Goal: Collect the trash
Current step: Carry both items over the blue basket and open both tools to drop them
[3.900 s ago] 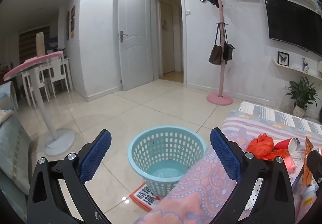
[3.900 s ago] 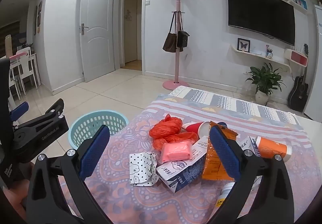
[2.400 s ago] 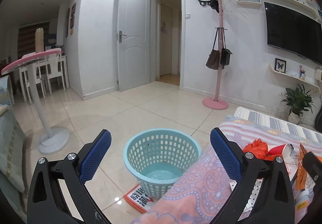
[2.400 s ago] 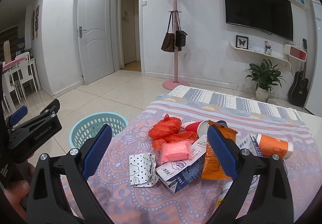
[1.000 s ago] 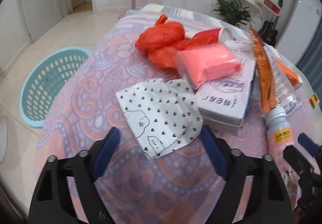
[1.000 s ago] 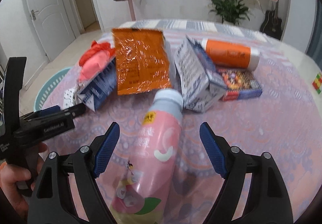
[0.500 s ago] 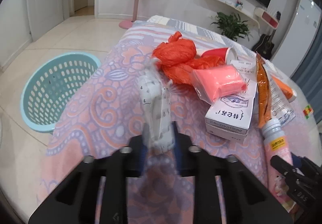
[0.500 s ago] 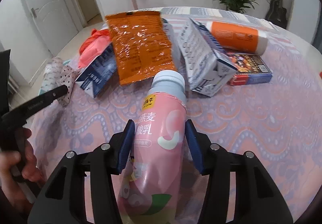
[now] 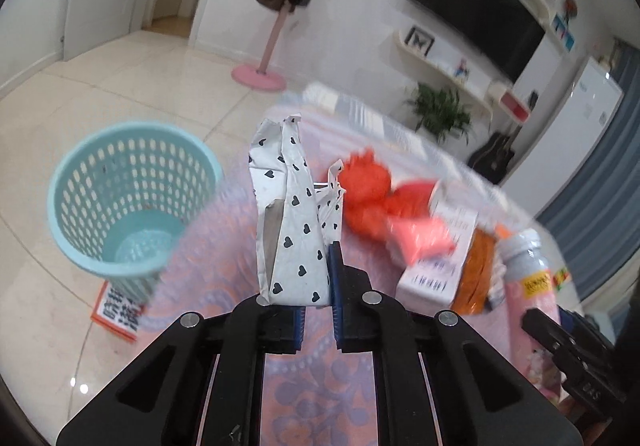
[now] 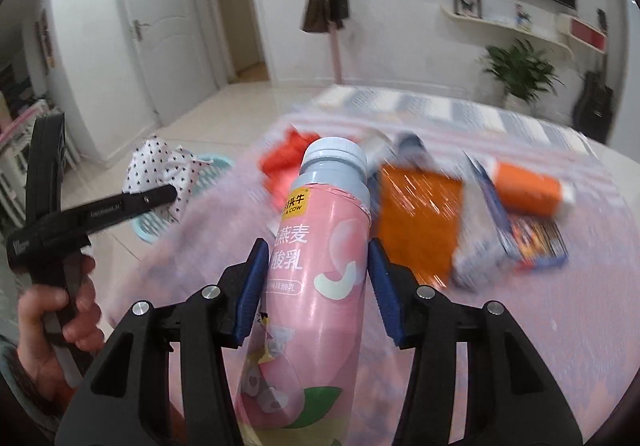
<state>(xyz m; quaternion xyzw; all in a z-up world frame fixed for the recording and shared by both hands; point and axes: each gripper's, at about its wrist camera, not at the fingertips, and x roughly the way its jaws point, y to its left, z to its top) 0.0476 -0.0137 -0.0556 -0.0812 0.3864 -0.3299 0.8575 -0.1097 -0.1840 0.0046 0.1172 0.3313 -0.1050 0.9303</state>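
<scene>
My left gripper is shut on a white paper wrapper with black hearts and holds it up above the table, right of the light-blue trash basket on the floor. The wrapper also shows in the right wrist view, in front of the basket. My right gripper is shut on a pink yogurt-drink bottle with a grey cap, lifted above the table. More trash lies on the patterned tablecloth: an orange plastic bag, a pink packet, an orange snack bag, a carton.
An orange bottle and a flat coloured box lie at the table's right side. A red-and-white paper lies under the basket. A pink coat stand stands on the tiled floor behind. A plant stands by the far wall.
Both grippers closed from open: the left on the heart-print wrapper, the right on the pink bottle. Both have since lifted their items off the table, and the views blur with motion.
</scene>
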